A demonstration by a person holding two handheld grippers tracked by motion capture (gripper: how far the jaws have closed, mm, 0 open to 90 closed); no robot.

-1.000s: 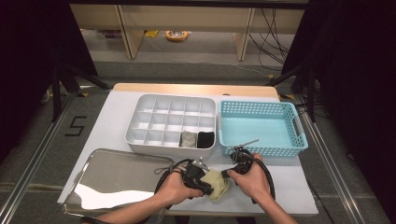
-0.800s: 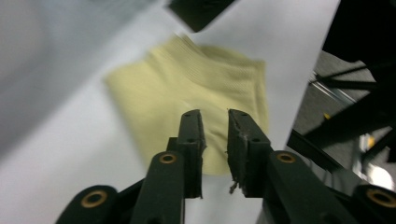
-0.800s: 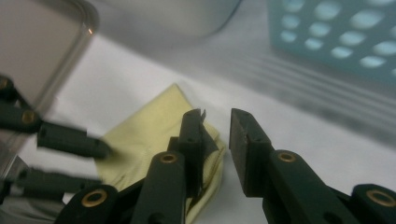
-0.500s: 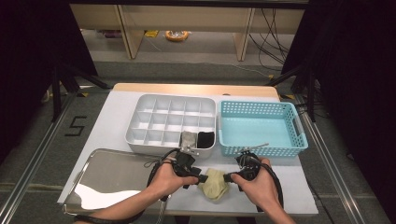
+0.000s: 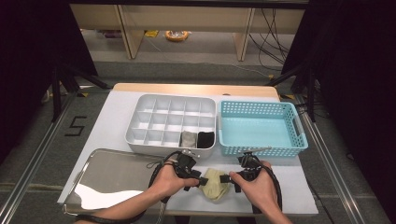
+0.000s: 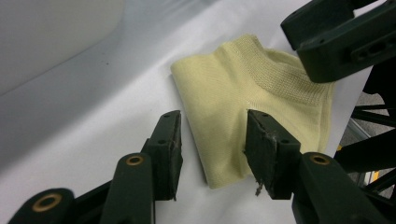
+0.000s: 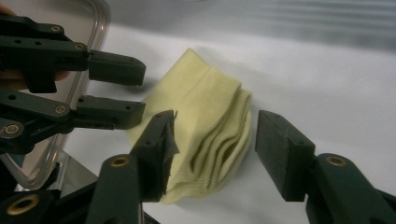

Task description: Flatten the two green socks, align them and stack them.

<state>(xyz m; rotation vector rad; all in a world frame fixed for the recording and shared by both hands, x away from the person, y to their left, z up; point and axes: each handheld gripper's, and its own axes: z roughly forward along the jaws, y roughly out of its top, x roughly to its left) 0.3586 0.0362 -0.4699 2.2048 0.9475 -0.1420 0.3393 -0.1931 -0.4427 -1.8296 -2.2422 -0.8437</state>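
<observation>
Right gripper (image 7: pixel 212 151) jaws just opened, straddling folded yellow sock (image 7: pixel 205 130)

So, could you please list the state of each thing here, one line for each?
Yellow sock: folded, lying on the table, not held.
Left tongs: open, around the sock's edge.
Right tongs: just opened, around the folded sock.
Divided box: two front compartments filled, others empty.
Blue basket: empty.
Metal tray: empty.
</observation>
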